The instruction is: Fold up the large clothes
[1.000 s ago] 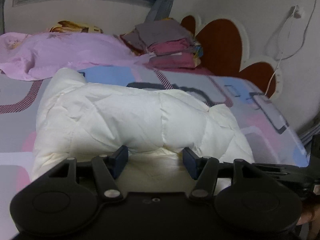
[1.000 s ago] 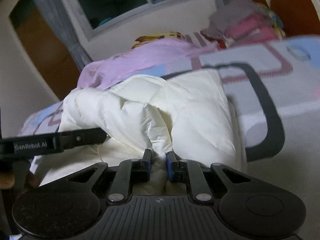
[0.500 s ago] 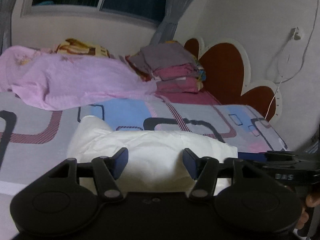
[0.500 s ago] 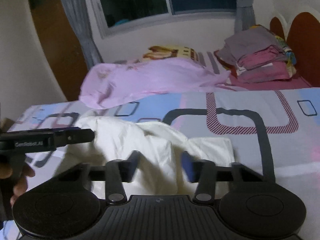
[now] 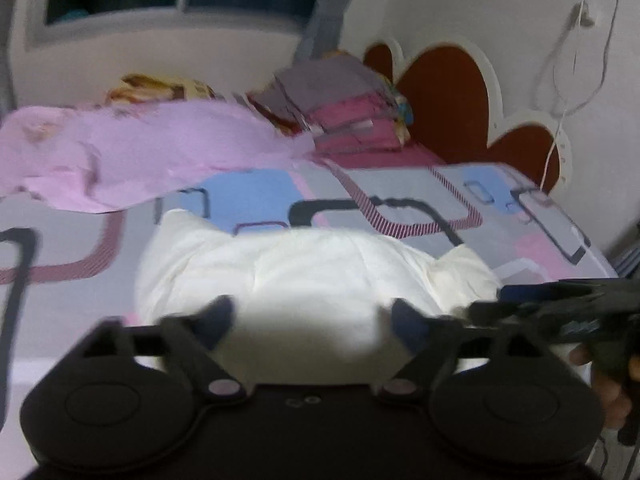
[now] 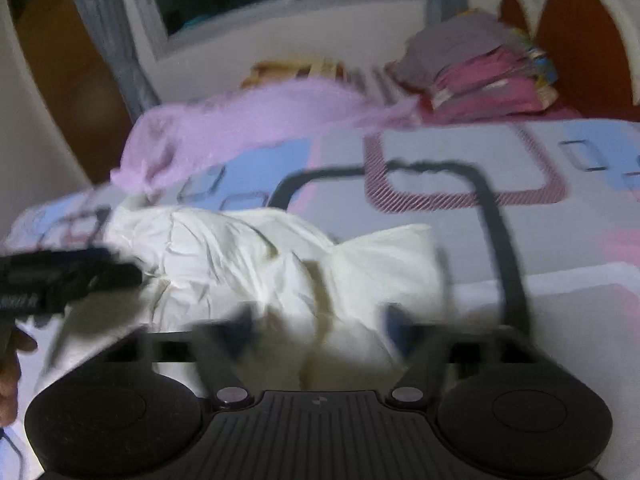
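A cream padded garment (image 5: 320, 264) lies bunched in a folded bundle on the patterned bed sheet (image 5: 400, 200). In the left wrist view my left gripper (image 5: 312, 316) hovers over its near edge. The jaws are opening wide and the pads press on nothing. A finger (image 5: 520, 294) of my right gripper reaches in from the right, over the bundle's right end. In the right wrist view the garment (image 6: 280, 256) lies below my right gripper (image 6: 320, 322), whose jaws are also opening, clear of the cloth. The left gripper's finger (image 6: 80, 274) shows at the left edge. Both views are blurred.
A pink cloth (image 5: 140, 156) sprawls across the far side of the bed. A stack of folded clothes (image 5: 344, 112) sits by the brown headboard (image 5: 448, 100). A white cable (image 5: 560, 120) hangs on the right wall. A hand (image 5: 608, 392) holds the right gripper.
The right gripper was shut on a fold of the cream garment and has let go. Both grippers' jaws have widened and both have lifted. The garment has dropped onto the bed.
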`<state>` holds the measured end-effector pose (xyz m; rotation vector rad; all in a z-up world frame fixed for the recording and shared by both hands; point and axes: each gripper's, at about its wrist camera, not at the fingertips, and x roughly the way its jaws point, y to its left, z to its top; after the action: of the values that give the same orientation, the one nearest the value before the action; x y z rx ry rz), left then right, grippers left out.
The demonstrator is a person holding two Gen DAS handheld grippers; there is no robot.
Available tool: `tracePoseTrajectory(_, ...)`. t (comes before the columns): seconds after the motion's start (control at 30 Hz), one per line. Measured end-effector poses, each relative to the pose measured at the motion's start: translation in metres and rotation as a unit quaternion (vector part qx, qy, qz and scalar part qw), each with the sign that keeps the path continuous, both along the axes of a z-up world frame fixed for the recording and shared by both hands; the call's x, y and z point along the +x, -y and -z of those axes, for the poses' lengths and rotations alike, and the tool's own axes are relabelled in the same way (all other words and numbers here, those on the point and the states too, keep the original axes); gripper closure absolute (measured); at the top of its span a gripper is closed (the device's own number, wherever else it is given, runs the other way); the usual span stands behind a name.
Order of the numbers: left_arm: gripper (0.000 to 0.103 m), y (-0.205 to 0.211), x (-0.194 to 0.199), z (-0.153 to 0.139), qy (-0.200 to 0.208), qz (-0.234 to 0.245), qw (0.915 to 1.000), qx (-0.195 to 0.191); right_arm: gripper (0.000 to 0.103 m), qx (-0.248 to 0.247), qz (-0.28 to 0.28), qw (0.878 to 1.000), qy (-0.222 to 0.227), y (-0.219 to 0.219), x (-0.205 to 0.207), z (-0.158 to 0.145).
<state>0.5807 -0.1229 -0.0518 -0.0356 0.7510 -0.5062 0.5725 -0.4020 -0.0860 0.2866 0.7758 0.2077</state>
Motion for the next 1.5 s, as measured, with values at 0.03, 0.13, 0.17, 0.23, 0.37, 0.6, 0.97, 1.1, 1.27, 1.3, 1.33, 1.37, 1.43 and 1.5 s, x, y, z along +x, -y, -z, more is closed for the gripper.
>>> tracePoseTrajectory(0.03, 0.020, -0.006, -0.017, -0.005, 0.001, -0.003, 0.9999, -0.014, 0.026, 0.003, -0.004, 1.000, 0.015, 0.001, -0.017, -0.008)
tracePoseTrajectory(0.13, 0.032, -0.017, -0.075, -0.014, 0.004, -0.004, 0.9989, -0.047, 0.045, -0.004, -0.012, 1.000, 0.028, -0.002, -0.069, -0.021)
tracePoseTrajectory(0.17, 0.032, -0.019, -0.091, -0.015, 0.009, -0.009, 0.9987, -0.050, 0.052, -0.002, -0.013, 1.000, 0.020, -0.004, -0.082, -0.019)
tracePoseTrajectory(0.23, 0.032, -0.017, -0.111, -0.007, 0.006, -0.010, 0.9988, -0.048, 0.057, -0.009, -0.016, 1.000, 0.006, -0.010, -0.098, -0.008)
tracePoseTrajectory(0.37, 0.030, 0.002, -0.120, 0.023, 0.004, 0.016, 0.9997, 0.018, 0.057, -0.007, 0.000, 0.999, -0.031, -0.014, -0.102, 0.027)
tracePoseTrajectory(0.6, 0.030, 0.011, -0.124, 0.047, 0.007, 0.016, 0.9982, 0.057, 0.057, -0.011, 0.001, 0.999, -0.038, -0.019, -0.104, 0.067)
tracePoseTrajectory(0.97, 0.023, -0.003, -0.094, -0.025, 0.073, -0.014, 0.9962, 0.045, 0.056, -0.023, -0.006, 0.998, 0.053, -0.012, -0.073, -0.028)
tracePoseTrajectory(1.1, 0.030, 0.004, -0.040, -0.028, 0.045, -0.018, 0.9986, 0.021, 0.056, -0.058, -0.027, 0.996, 0.055, -0.039, -0.015, -0.042)
tracePoseTrajectory(1.27, 0.030, 0.022, -0.007, 0.005, -0.022, 0.003, 0.9993, 0.031, 0.057, -0.092, -0.038, 0.994, -0.051, -0.051, 0.044, 0.009)
tracePoseTrajectory(1.3, 0.030, 0.025, -0.006, 0.016, -0.026, 0.007, 0.9987, 0.043, 0.056, -0.091, -0.039, 0.993, -0.058, -0.051, 0.045, 0.019)
tracePoseTrajectory(1.33, 0.029, 0.027, -0.006, 0.023, -0.021, 0.011, 0.9982, 0.055, 0.056, -0.087, -0.039, 0.994, -0.058, -0.048, 0.044, 0.029)
tracePoseTrajectory(1.37, 0.029, 0.029, -0.007, 0.029, -0.015, 0.013, 0.9978, 0.063, 0.056, -0.078, -0.035, 0.995, -0.057, -0.046, 0.042, 0.038)
tracePoseTrajectory(1.43, 0.028, 0.031, -0.012, 0.038, -0.005, 0.007, 0.9977, 0.067, 0.056, -0.065, -0.025, 0.996, -0.055, -0.042, 0.040, 0.046)
tracePoseTrajectory(1.5, 0.027, 0.034, -0.015, 0.043, 0.001, 0.005, 0.9970, 0.078, 0.056, -0.059, -0.021, 0.997, -0.052, -0.042, 0.036, 0.053)
